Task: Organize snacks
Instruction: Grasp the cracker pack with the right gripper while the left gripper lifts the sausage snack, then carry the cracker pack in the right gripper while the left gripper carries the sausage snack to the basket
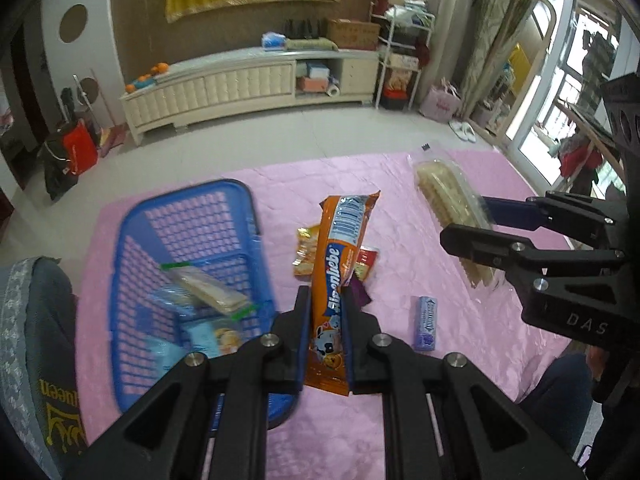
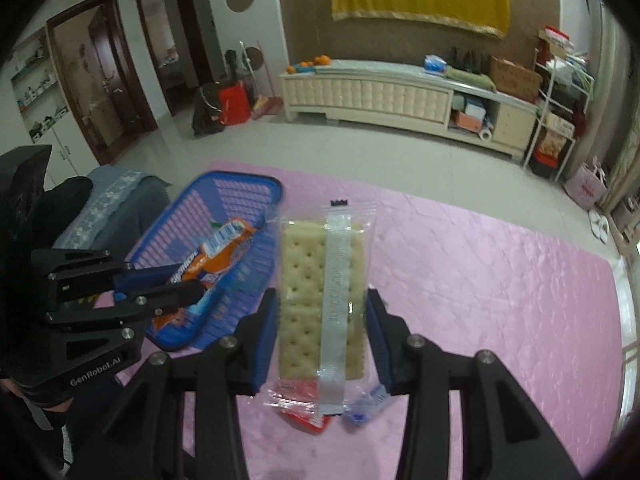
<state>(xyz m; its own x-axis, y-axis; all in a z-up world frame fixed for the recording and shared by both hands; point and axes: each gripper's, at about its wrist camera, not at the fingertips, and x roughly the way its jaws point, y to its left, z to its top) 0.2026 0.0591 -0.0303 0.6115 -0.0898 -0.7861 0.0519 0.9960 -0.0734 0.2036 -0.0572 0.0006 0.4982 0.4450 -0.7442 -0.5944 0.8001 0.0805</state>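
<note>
Step in hand, as judged: carry phase, two snacks lifted at once and bound for the blue basket (image 1: 132,240), which sits at the left on the pink quilted cover (image 1: 400,208); whether a bench or a bed lies under that cover cannot be told. A few packets are already seen in the basket, among them a clear-wrapped cracker pack with green ends (image 1: 208,290). Just right of the basket, the left tongs (image 1: 326,336) are clamped narrow on the orange wafer pack (image 1: 340,272), gripped near its lower end, the rest sticking up and forward, clear of the cover. Under and beside it, a small orange sachet (image 1: 305,254) and a red-and-white packet (image 1: 368,262) are left on the cover, and a purple candy roll (image 1: 425,322) lies further right. At the right, the right tongs (image 2: 322,340) are held at mid width on the clear-wrapped cracker pack (image 2: 320,280), pads on its two long edges, the pack raised off the cover. Next move, as judged: the left pack is to be swung over the basket opening and released low; the right pack is to follow once the left tongs are out of the way, since both paths converge on one basket. The crackers are brittle, so no extra squeeze is advised.
</note>
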